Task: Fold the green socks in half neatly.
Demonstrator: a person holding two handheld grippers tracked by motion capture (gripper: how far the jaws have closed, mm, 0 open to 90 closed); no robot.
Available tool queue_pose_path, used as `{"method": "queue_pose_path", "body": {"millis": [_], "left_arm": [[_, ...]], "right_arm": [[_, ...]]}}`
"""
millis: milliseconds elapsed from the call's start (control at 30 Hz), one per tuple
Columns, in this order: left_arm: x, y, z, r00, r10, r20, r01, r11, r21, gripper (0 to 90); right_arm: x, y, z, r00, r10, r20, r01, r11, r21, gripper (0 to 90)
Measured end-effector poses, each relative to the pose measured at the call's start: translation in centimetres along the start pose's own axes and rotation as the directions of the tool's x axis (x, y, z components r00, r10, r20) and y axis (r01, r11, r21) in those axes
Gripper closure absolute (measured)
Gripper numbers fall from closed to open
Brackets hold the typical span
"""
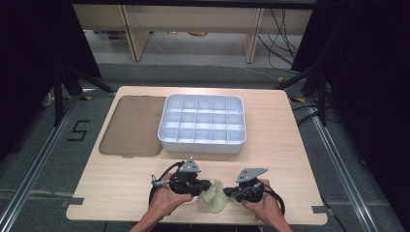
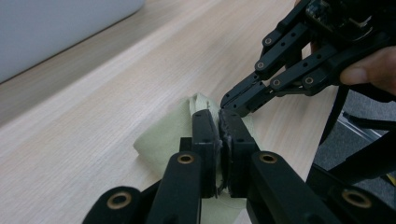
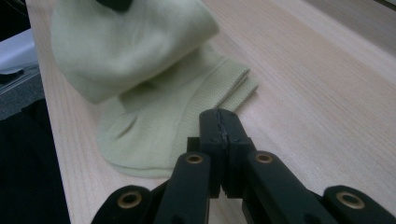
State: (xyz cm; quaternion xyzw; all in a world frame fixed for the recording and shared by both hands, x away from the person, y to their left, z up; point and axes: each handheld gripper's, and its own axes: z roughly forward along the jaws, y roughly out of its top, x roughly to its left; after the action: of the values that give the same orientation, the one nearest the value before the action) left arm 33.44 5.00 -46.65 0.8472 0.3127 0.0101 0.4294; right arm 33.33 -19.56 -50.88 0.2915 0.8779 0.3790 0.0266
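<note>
Table (image 1: 121, 193): light wood, bearing all items.
Tray (image 1: 202, 145): white, divided into compartments, all apparently vacant; stands at the table's far middle, a brown lid (image 1: 130, 125) flat just beside it.
Sock (image 1: 212, 199): pale green, partly folded, near the table's front edge between both grippers.
Step, as judged: folding or bundling the sock before stowing; next move likely calls for a firmer bundle, then a carry toward a compartment.
Left gripper (image 2: 219, 122): jaws clenched on sock fabric.
Right gripper (image 3: 219, 122): jaws closed, tips at the sock's cuff; whether fabric is pinched I cannot tell.
</note>
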Motion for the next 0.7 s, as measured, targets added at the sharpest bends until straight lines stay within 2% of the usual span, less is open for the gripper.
{"method": "queue_pose_path", "body": {"millis": [100, 167, 233, 267, 367, 400, 500, 633, 700], "left_arm": [[-0.1, -0.1, 0.8, 1.0000, 0.000, 0.003, -0.001, 0.9999, 0.015, 85.1], [-0.1, -0.2, 1.3, 1.0000, -0.002, 0.001, 0.002, 0.9997, 0.024, 85.1], [-0.1, -0.4, 1.8, 1.0000, -0.002, -0.002, 0.002, 0.9995, 0.031, 85.0], [-0.1, -0.5, 2.2, 0.9999, -0.014, -0.010, 0.014, 0.9993, 0.034, 84.9], [-0.2, -0.6, 2.6, 1.0000, -0.002, -0.008, 0.003, 0.9992, 0.039, 84.8], [-0.3, -0.7, 2.8, 0.9997, -0.023, -0.007, 0.023, 0.9992, 0.034, 84.5], [-0.2, -0.5, 2.7, 0.9998, -0.014, -0.010, 0.014, 0.9994, 0.031, 82.9], [-0.4, -0.2, 2.4, 0.9993, -0.037, 0.008, 0.037, 0.9993, 0.002, 77.9], [-0.7, 0.3, 1.9, 0.9994, -0.021, 0.026, 0.021, 0.9997, -0.012, 75.2]], "right_arm": [[-0.1, 0.0, 0.0, 1.0000, 0.006, 0.000, -0.006, 1.000, -0.002, 89.6], [-0.2, 0.0, 0.1, 1.0000, -0.008, 0.002, 0.008, 1.000, -0.008, 89.6], [-0.2, 0.0, 0.0, 1.0000, 0.005, -0.005, -0.005, 1.000, -0.007, 89.5], [-0.3, -0.1, 0.1, 0.9999, 0.014, -0.007, -0.014, 1.000, -0.010, 88.9], [-0.3, -0.1, 0.0, 0.9998, 0.020, -0.001, -0.020, 1.000, -0.013, 86.4], [-0.5, -0.1, -0.1, 0.9996, 0.026, -0.005, -0.026, 1.000, -0.014, 86.1], [-0.8, 0.0, -0.8, 0.9992, 0.040, 0.008, -0.040, 0.999, -0.035, 86.2], [-1.0, 0.0, -1.5, 0.9984, 0.053, 0.018, -0.052, 0.996, -0.066, 86.1], [-1.0, 0.0, -2.1, 0.9977, 0.066, 0.014, -0.064, 0.995, -0.081, 85.7]]}}
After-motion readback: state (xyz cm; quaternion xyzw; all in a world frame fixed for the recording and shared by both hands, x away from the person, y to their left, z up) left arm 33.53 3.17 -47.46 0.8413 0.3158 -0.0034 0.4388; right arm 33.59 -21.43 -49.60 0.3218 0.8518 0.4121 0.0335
